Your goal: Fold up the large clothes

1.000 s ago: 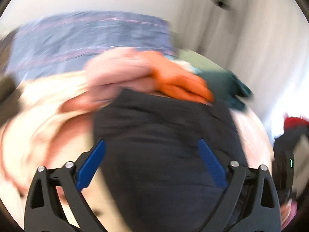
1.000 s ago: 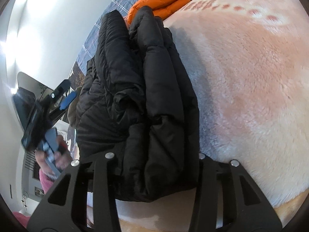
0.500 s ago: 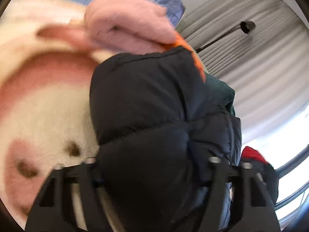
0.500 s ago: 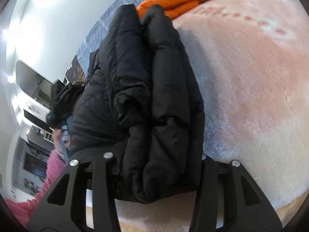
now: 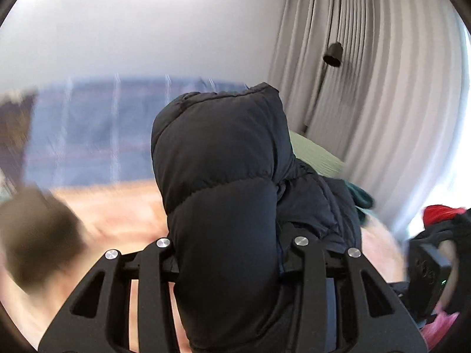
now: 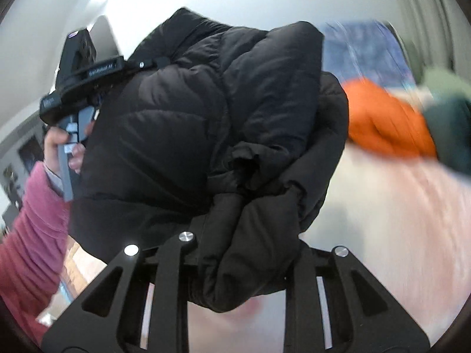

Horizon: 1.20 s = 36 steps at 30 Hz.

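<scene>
Black puffer jacket [image 5: 223, 194]: bundled in thick quilted folds, held up off the blanket between both grippers. It fills the middle of both wrist views.

Left gripper [image 5: 232, 264]: jaws narrowing, closing on one end of the jacket; the padded cloth bulges up and over between the two arms and hides the fingertips. Seen from the right wrist, its body is at the jacket's far left edge, held by a hand [image 6: 59, 147] in a pink sleeve [image 6: 26, 229].

Right gripper [image 6: 244, 267]: jaws narrow and closing on a bunched fold of the jacket, which hangs down between the arms; fingertips hidden by the cloth.

Blanket [image 6: 382, 235]: pale pink and cream, fleecy, spread below the jacket; blurred in both views.

Orange jacket [image 6: 385, 120]: lying on the far right of the blanket, just beside a dark green garment [image 6: 450, 135] to its right.

Blue plaid bedding [image 5: 94, 135]: far side, behind the blanket, blurred.

Pale green cloth [image 5: 315, 153]: far right of the bed, behind the black jacket.

Curtain [image 5: 382, 103]: grey, pleated, far right, with a small dark lamp head [image 5: 332, 56] in front of it.

Wall [image 5: 147, 29]: plain white, far side.

Red item [image 5: 438, 211]: at the right edge of the left wrist view; too blurred to tell what it is.
</scene>
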Available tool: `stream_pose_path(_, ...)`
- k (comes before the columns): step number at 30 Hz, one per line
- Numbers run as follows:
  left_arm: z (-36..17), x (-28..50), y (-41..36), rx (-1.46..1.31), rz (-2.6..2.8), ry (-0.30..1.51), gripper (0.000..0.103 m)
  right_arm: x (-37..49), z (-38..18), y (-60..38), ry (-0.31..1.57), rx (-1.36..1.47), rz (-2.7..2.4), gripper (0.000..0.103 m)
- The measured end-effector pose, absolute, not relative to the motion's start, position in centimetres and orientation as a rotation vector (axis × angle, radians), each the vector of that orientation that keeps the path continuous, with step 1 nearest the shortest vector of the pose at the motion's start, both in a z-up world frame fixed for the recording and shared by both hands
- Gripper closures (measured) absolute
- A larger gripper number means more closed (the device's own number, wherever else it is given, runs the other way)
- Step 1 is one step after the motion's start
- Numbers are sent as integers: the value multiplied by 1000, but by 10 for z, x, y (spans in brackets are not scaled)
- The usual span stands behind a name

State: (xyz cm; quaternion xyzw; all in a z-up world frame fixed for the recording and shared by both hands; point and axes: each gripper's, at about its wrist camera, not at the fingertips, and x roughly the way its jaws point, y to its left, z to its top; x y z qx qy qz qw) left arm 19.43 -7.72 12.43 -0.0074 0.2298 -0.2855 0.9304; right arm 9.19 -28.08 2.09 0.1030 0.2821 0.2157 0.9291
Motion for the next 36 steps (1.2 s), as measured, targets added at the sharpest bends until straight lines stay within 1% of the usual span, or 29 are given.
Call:
stream_pose_path(3, 160, 223, -62, 34, -483, 437, 61, 155, 45, -244, 543, 203, 481, 80)
stream_pose_path(7, 184, 276, -42, 103, -360, 407, 60, 235, 54, -205, 527, 228, 487, 80)
stream_pose_path(10, 186, 314, -30, 125, -343, 390, 59, 288, 47, -176, 530, 225, 463, 80)
stream_pose_path(13, 173, 368, -30, 142, -290, 404, 58, 339, 33, -150, 549, 206, 426, 81)
stream_pose_path(15, 155, 405, -27, 152, -237, 417, 56, 367, 17, -141, 578, 214, 411, 81)
stream_pose_path(17, 131, 444, -25, 151, -143, 451, 42, 403, -9, -126, 625, 233, 397, 80)
stream_pose_path(18, 116, 460, -25, 156, -77, 471, 38, 419, -22, -119, 645, 236, 386, 80)
stream_pose_path(19, 99, 475, -22, 166, -7, 491, 36, 437, -44, -110, 677, 227, 368, 80)
stream_pose_path(22, 35, 507, -17, 182, 82, 594, 36, 479, -111, -90, 798, 160, 314, 80)
stream_pose_path(24, -18, 518, -19, 197, 71, 701, 36, 494, -151, -76, 857, 27, 252, 75)
stream_pose_path(28, -75, 519, -33, 360, 0, 795, 36, 499, -149, -65, 875, -15, 222, 72)
stream_pose_path(29, -90, 513, -39, 422, 12, 800, 36, 499, -149, -66, 879, -6, 221, 70)
stream_pose_path(31, -99, 500, -40, 485, 30, 768, 36, 496, -143, -70, 896, 31, 232, 66)
stream_pose_path(34, -87, 481, -40, 469, 12, 773, 35, 469, -123, -77, 869, 33, 245, 63)
stream_pose_path(35, -81, 470, -41, 451, -2, 772, 34, 455, -116, -80, 853, 27, 252, 58)
stream_pose_path(36, -80, 460, -41, 439, -17, 763, 32, 441, -108, -83, 836, 24, 268, 48)
